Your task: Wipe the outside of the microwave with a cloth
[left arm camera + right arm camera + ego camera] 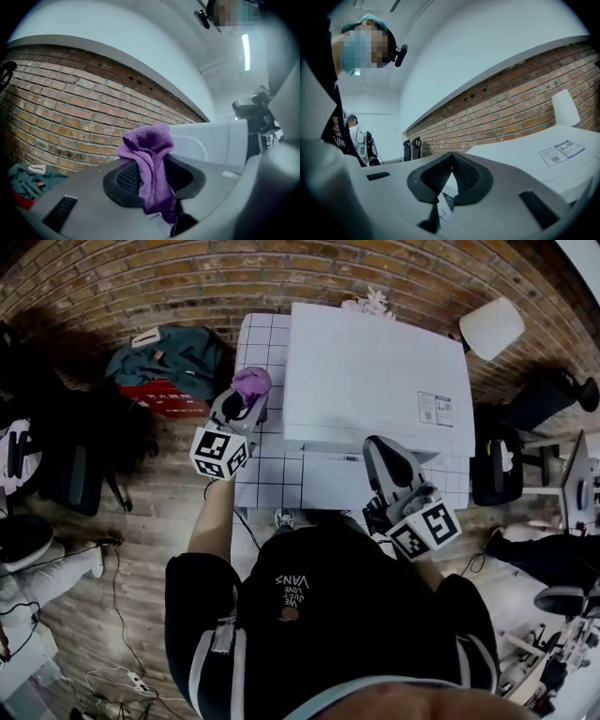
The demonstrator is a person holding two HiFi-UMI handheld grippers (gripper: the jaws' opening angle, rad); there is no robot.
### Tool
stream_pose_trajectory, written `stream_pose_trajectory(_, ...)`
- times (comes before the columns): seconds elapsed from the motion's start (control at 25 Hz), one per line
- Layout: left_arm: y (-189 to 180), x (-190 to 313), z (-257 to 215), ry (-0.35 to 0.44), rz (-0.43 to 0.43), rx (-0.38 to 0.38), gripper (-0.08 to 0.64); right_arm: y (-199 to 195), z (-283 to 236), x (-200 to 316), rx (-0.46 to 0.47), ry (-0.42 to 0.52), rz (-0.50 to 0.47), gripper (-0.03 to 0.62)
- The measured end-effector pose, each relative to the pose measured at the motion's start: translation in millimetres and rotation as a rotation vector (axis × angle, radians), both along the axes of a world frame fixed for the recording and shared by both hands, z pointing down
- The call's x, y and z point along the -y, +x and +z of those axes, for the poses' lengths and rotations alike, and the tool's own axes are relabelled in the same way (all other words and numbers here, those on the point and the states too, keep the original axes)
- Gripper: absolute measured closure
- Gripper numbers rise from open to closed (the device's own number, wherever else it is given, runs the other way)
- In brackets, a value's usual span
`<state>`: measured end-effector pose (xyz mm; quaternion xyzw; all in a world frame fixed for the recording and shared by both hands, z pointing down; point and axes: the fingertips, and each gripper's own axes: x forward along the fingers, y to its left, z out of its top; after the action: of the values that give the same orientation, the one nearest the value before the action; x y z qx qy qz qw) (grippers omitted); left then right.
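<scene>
- We saw the microwave (375, 371) on a gridded table (255, 343), with the brick wall (141, 277) behind it.
- Bare table showed left of the microwave and in front of it.
- A label (435, 409) lay on the microwave's top, toward the right front corner.
- We found the cloth (251, 382) between the jaws of the left gripper (248, 399), above the table's left strip, just beside the microwave's left side.
- The right gripper (377, 448) was at the microwave's front edge, right of centre.
- A bag (169, 357) lay on the floor left of the table, near the wall.
</scene>
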<state>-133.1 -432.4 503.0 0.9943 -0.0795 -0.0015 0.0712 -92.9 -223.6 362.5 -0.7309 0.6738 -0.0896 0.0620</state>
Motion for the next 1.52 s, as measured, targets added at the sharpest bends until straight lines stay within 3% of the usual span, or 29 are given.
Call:
stream_pose_trajectory(0.32,-57.2,-72.4,30.3,-0.025,-0.011,0.007,0.428,-44.6,17.5,16.2,0.032,-0.02,-0.125,0.595)
stream_pose_trajectory(0.52,-58.8,-96.2,39.5,-0.032,0.023,0.006,0.428,-50.6,18.2,19.8,0.028,-0.027,-0.147,0.595)
stream_pose_trajectory(0.84,-22.8,-64.8,37.6,-0.05,0.031,-0.01,0.428,-31.5,14.0,15.0,0.017,-0.03,-0.095,0.595)
stream_pose_trajectory(1.12,41.1,0.3,25.6,-0.025,0.032,-0.03,0.428,-11.3,10.7,9.3,0.012,-0.03,-0.03,0.595)
stream_pose_trajectory(1.28,79.5,39.7,21.9,-0.001,0.036,-0.005,0.428,0.5,12.1,0.7,0.012,-0.037,0.019,0.595)
stream_pose_trajectory(1.52,119.9,81.7,19.4,-0.041,-0.004,0.001,0.428,17.3,14.1,-16.7,0.008,-0.057,0.098,0.595)
